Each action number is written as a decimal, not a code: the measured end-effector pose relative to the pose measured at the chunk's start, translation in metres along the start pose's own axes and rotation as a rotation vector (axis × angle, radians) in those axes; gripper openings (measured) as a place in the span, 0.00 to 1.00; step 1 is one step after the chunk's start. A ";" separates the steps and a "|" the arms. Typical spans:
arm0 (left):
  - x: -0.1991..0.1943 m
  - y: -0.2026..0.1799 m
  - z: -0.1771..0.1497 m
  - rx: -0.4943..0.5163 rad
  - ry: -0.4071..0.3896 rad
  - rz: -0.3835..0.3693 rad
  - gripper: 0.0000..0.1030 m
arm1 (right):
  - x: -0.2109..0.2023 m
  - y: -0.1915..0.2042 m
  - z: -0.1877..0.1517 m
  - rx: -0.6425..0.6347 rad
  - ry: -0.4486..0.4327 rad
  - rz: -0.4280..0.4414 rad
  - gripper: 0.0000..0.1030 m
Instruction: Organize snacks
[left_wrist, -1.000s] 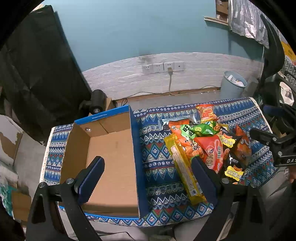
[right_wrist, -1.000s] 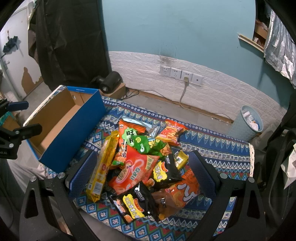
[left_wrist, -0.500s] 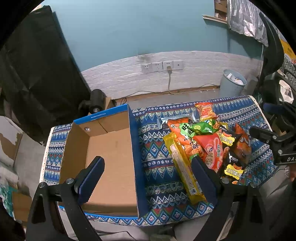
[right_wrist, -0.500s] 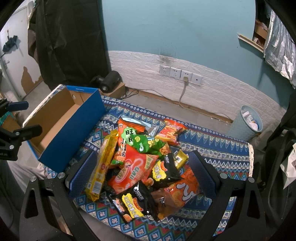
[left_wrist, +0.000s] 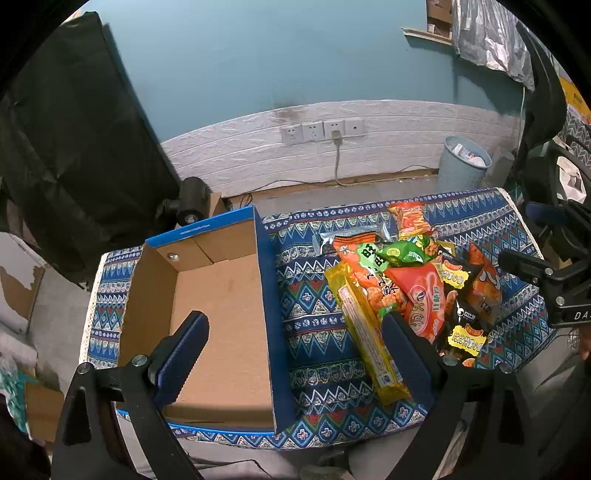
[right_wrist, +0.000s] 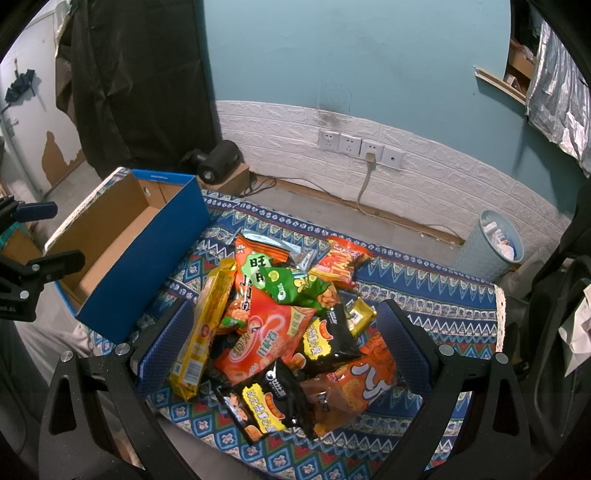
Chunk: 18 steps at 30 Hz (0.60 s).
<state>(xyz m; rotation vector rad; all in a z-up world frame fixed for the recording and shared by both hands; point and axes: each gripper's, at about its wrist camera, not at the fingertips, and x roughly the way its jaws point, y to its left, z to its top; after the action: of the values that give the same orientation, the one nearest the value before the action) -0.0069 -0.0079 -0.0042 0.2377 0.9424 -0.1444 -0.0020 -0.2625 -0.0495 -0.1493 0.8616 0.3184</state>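
A pile of snack bags lies on the patterned cloth; it also shows in the left wrist view. It holds a long yellow packet, an orange bag, a green bag and black bags. An empty blue cardboard box stands left of the pile; it shows in the right wrist view too. My left gripper is open above the box's right wall. My right gripper is open above the pile, holding nothing.
The table is covered by a blue patterned cloth. Behind it are a white brick wall with sockets, a bin at the right and a black device on a small box at the left.
Both views have shifted only slightly; the right gripper has come a little closer to the pile. Nothing was taken hold of or moved.
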 end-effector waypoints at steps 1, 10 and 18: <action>0.000 0.000 0.000 0.000 0.000 0.000 0.93 | 0.000 0.000 0.000 0.000 0.000 0.000 0.95; 0.000 -0.001 -0.001 0.001 0.000 -0.003 0.93 | 0.000 0.000 0.000 -0.001 0.002 -0.002 0.95; 0.001 -0.001 -0.003 0.006 0.003 -0.003 0.93 | 0.000 -0.001 -0.001 -0.002 0.006 -0.005 0.95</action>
<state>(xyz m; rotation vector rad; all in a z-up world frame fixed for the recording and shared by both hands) -0.0085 -0.0082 -0.0067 0.2417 0.9455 -0.1497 -0.0025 -0.2640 -0.0501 -0.1542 0.8665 0.3144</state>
